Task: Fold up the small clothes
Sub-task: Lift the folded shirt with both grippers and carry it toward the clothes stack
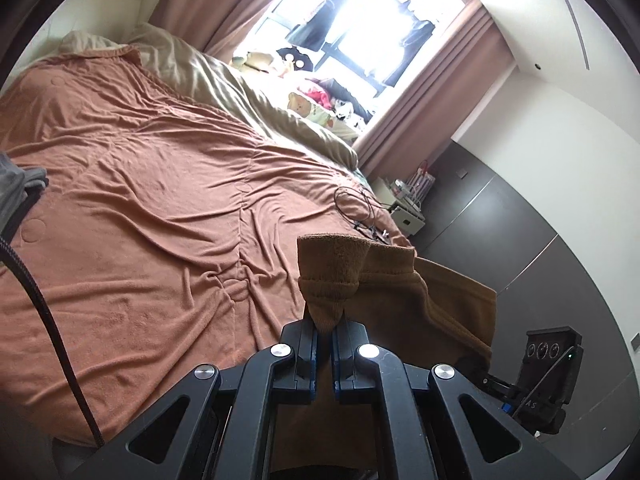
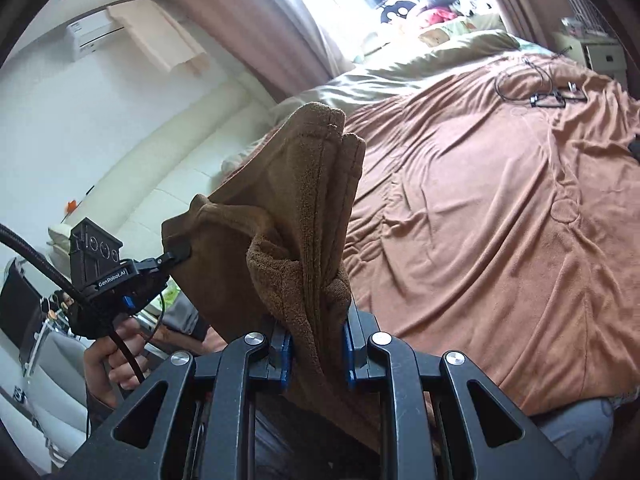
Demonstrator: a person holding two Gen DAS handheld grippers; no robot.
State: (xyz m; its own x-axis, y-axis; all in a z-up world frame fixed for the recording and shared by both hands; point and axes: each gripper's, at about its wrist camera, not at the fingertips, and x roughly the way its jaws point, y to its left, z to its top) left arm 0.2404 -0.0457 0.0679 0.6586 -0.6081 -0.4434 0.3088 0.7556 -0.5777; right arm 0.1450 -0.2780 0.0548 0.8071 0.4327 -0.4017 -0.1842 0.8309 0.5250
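Left wrist: both tongs (image 1: 325, 326) (image 2: 316, 344) clamping brown garment (image 2: 304, 200) above rumpled orange bedspread (image 1: 152, 184), perhaps fleece.

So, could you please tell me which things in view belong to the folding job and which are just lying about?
In use:
- brown garment
- left gripper
- right gripper
- bedspread

Lying about:
- black cables
- grey clothing
- soft toys

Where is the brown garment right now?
Both wrist views show the brown garment lifted above the bed, stretched between the left gripper and right gripper.
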